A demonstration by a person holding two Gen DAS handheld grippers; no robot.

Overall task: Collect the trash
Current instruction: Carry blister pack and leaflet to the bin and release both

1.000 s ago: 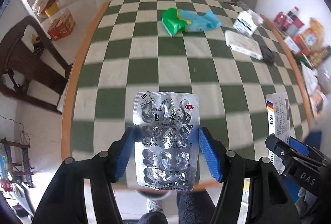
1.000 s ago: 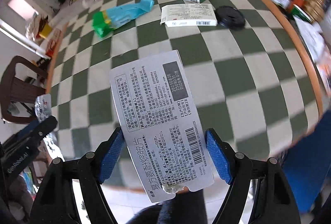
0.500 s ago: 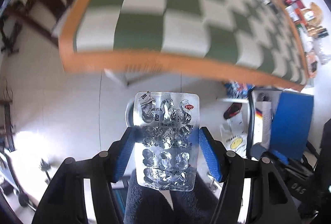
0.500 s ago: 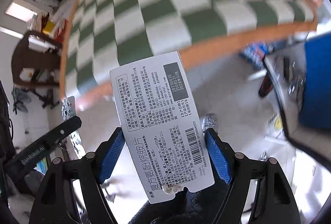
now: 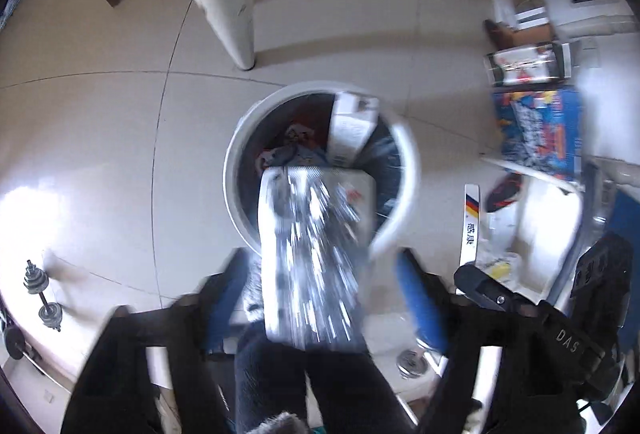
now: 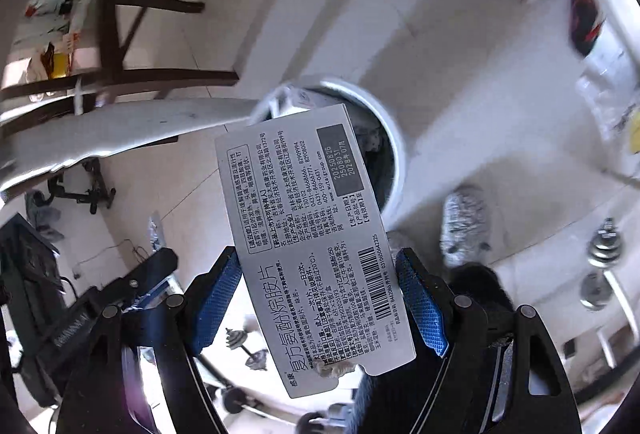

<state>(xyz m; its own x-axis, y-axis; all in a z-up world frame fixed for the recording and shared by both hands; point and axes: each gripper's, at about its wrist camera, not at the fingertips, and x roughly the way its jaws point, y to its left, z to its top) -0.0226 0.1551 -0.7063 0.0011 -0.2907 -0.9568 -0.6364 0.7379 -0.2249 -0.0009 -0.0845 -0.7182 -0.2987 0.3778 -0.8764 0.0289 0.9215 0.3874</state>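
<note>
The left gripper [image 5: 320, 298] pointed down over the white trash bin [image 5: 240, 137]; its jaws had just been opening, and the foil blister pack [image 5: 312, 254] sat loose and blurred between the spread pads, above the bin's rim. The right gripper [image 6: 320, 298] stayed clamped on the medicine box [image 6: 304, 234], near the same bin [image 6: 396, 141].

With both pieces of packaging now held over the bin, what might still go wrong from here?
1. The left tongs have just been opening; the blurred silver blister sheet straddles the round white bin's near rim and may tip onto the floor.
2. The right tongs grip the flattened white medicine box, which overhangs the rim; released here, it could miss.
</note>
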